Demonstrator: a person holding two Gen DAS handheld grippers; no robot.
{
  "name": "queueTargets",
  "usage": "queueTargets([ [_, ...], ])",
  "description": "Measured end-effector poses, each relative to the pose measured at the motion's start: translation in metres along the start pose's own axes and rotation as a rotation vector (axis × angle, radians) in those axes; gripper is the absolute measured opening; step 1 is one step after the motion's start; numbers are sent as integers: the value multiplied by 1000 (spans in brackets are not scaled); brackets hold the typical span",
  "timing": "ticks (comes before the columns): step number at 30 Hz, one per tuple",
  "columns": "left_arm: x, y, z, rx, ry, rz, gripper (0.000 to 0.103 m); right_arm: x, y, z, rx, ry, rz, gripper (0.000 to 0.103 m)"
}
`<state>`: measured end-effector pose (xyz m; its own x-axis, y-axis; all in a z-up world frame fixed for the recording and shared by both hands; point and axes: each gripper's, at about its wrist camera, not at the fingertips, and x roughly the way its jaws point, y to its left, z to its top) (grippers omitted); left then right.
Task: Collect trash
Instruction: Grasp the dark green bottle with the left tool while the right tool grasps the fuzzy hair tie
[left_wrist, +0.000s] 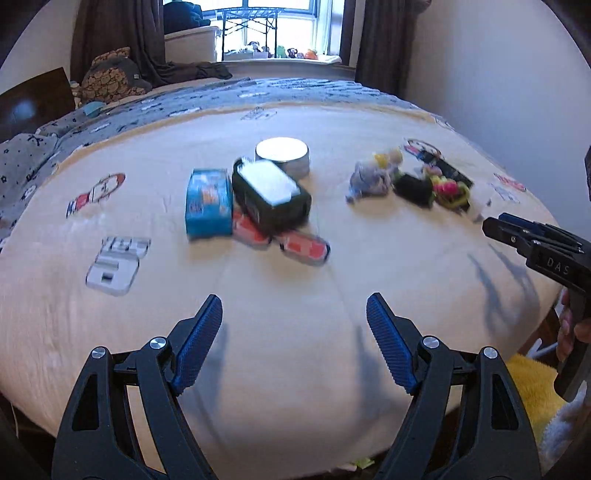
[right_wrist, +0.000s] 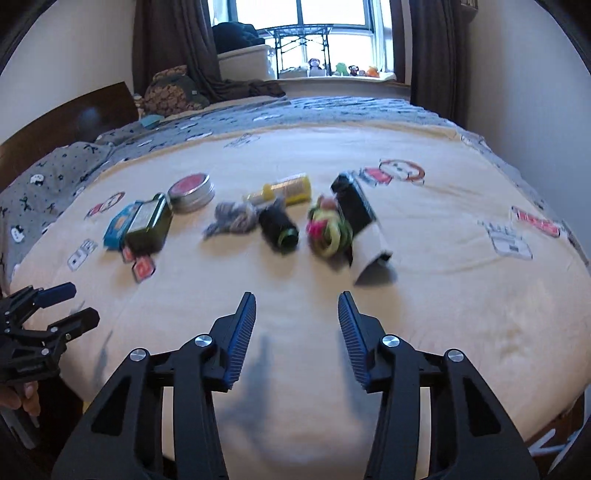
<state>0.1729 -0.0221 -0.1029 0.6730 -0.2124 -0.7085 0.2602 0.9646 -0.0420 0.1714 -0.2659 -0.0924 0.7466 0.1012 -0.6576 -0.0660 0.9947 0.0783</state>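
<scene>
Small items lie on a cream blanket (left_wrist: 295, 277) on the bed. On the left is a blue packet (left_wrist: 207, 202), a dark green tin (left_wrist: 271, 194), a round metal tin (left_wrist: 282, 155) and orange packets (left_wrist: 304, 246). On the right is a grey crumpled wrapper (right_wrist: 231, 218), a black roll (right_wrist: 277, 228), a pink and yellow-green bundle (right_wrist: 328, 230), a yellow tube (right_wrist: 282, 190) and a black and white box (right_wrist: 364, 229). My left gripper (left_wrist: 294, 310) is open and empty, near the front edge. My right gripper (right_wrist: 297, 306) is open and empty, short of the bundle.
A grey patterned duvet (left_wrist: 258, 92) covers the far half of the bed. A dark headboard (right_wrist: 55, 122) stands at the left. A wall (right_wrist: 535, 74) runs along the right. A window sill with small toys (right_wrist: 343, 70) is at the back.
</scene>
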Motion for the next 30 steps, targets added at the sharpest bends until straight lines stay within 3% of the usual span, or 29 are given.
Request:
queueTargets([
  [4,17,0,34,-12,-22,-5,76,6,-8,19,5,-24,-20,46],
  [10,52,0,67,-34,6,69,70,21,-16,36,-16,-24,-30,46],
  [16,88,2,76,-73,70,105,70,43,-16,37,-52,9,-23,39],
  [22,114,9,79,-94,106,128,62,62,-22,35,-30,31,15,32],
  [25,116,13,82,-100,104,115,61,72,-20,32,-32,67,31,29],
  [30,107,15,77,-87,87,95,58,60,-14,30,-39,50,31,28],
])
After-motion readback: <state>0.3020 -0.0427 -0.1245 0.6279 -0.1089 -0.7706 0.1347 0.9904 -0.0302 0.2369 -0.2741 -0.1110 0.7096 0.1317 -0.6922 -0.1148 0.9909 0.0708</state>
